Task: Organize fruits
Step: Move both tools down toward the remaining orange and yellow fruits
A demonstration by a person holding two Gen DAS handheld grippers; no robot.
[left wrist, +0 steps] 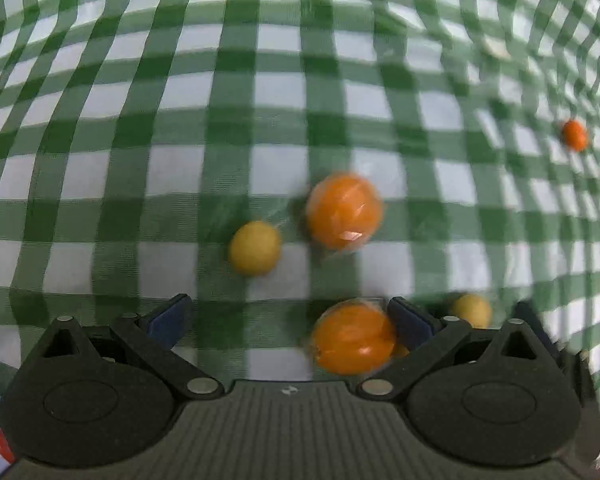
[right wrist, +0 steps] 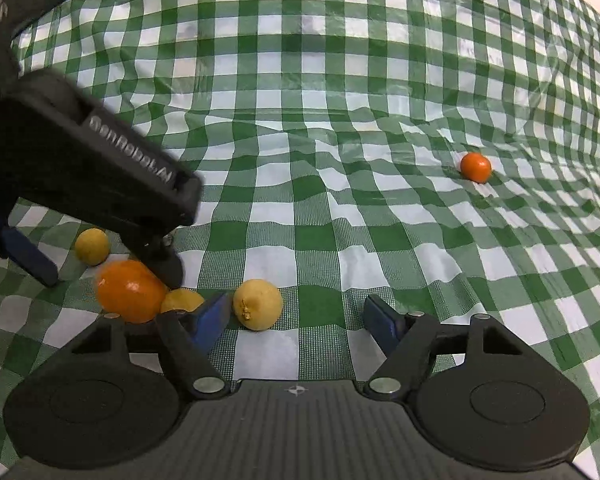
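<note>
Hovering low: left gripper point(left wrist: 290, 320) jaws spread beside orange point(left wrist: 352, 340) | right gripper point(right wrist: 296, 320) jaws spread

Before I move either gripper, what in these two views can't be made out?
- Left wrist view: motion blur smears both oranges; whether the near orange touches the left gripper is unclear.
- Left wrist view: a red thing is cut off by the bottom-left edge.
- Right wrist view: a yellow fruit is half hidden behind the right gripper finger.
- The far orange is too small for detail.
</note>
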